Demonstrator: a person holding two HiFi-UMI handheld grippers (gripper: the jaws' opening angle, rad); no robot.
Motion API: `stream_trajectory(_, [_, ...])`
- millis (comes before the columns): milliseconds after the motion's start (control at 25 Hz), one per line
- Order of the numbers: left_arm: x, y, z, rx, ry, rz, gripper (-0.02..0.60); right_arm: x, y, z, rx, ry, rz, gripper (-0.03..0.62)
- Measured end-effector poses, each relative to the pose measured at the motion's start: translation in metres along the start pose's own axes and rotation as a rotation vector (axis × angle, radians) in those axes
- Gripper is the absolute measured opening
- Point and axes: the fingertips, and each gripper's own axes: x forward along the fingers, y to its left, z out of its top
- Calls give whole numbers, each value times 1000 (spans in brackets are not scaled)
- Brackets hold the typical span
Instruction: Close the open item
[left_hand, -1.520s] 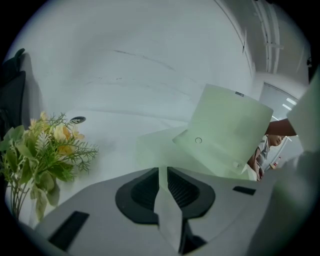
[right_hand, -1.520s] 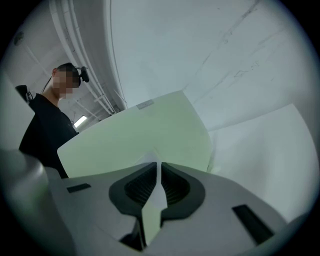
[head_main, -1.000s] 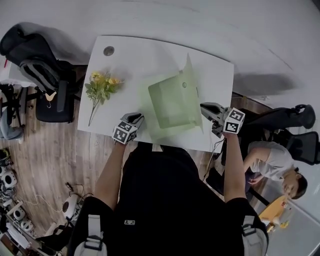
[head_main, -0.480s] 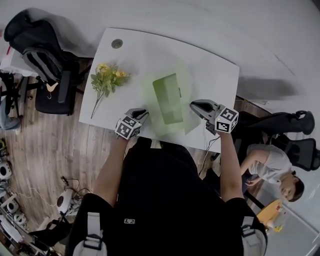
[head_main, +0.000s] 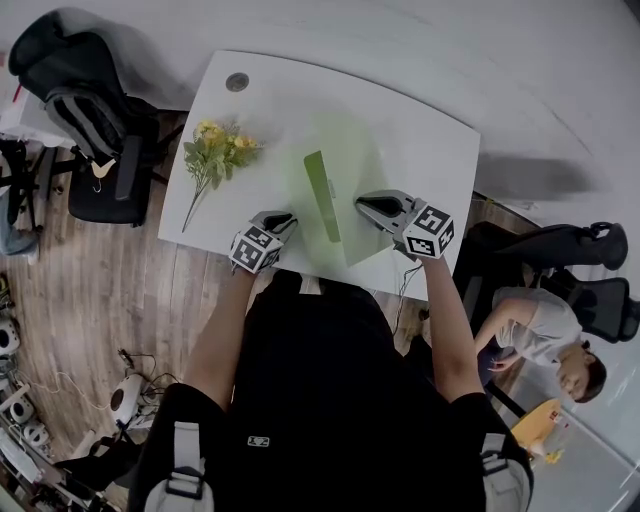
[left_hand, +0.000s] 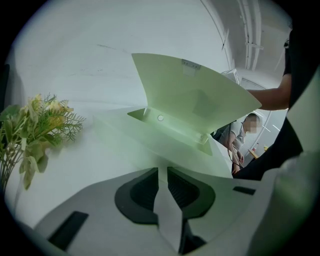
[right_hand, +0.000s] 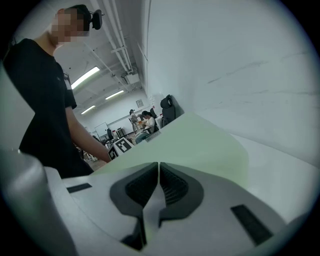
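A pale green translucent folder case (head_main: 345, 150) lies open on the white table (head_main: 430, 130). Its lid (head_main: 322, 195) stands almost on edge in the head view. In the left gripper view the lid (left_hand: 200, 95) leans over the lower tray. My right gripper (head_main: 362, 203) is shut, its tips against the outer face of the lid (right_hand: 200, 145), with nothing between the jaws (right_hand: 159, 167). My left gripper (head_main: 285, 218) is at the case's near left edge with its jaws (left_hand: 162, 172) close together and empty. Whether it touches the case I cannot tell.
A bunch of yellow artificial flowers (head_main: 215, 155) lies left of the case, also in the left gripper view (left_hand: 35, 125). A black office chair (head_main: 80, 110) stands off the table's left end. A seated person (head_main: 540, 320) is off its right end.
The lid has swung from lying open on the right up to nearly vertical. My right gripper has moved left with it. The left gripper has barely shifted.
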Motion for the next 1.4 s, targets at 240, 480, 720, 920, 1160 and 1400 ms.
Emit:
stream_trajectory(240, [1, -2, 0, 3, -3, -12, 57, 26, 0, 20, 18, -39, -1, 12])
stream_trajectory(480, [0, -1, 0, 14, 3, -14, 57, 56, 7, 10, -1, 72, 15, 12])
stream_trajectory(720, [0, -2, 1, 20, 4, -14, 58, 70, 8, -3, 36, 124, 31, 12])
stream_trajectory(920, [1, -1, 0, 14, 5, -12, 58, 85, 9, -19, 48, 189, 42, 12])
stream_trajectory(1160, [1, -1, 0, 26, 9, -11, 58, 98, 10, -38, 43, 270, 45, 12])
stream_trajectory(1400, [1, -3, 0, 32, 10, -13, 57, 108, 10, -50, 29, 328, 33, 12])
